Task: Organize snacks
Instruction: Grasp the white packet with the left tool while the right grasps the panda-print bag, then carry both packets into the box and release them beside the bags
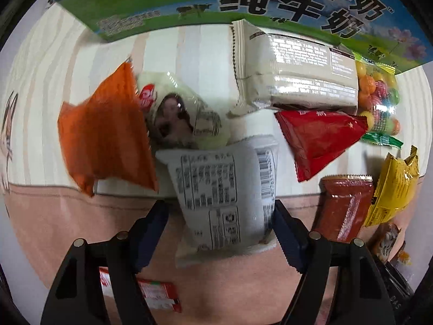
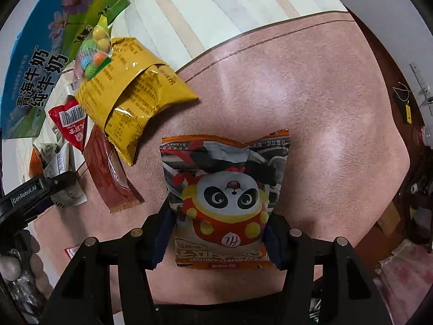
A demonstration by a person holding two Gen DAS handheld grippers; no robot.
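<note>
Left gripper (image 1: 220,214) points down, jaws flanking the white packet (image 1: 216,197), apparently touching its sides: set for a pickup. Right gripper (image 2: 219,224) clamps the panda packet (image 2: 224,192). Remaining snacks lie ahead by the milk box (image 1: 270,2).

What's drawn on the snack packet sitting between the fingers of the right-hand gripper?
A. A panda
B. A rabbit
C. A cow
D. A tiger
A. The right wrist view shows the panda snack packet between the right gripper's fingers, with a black-and-white panda face.
</note>
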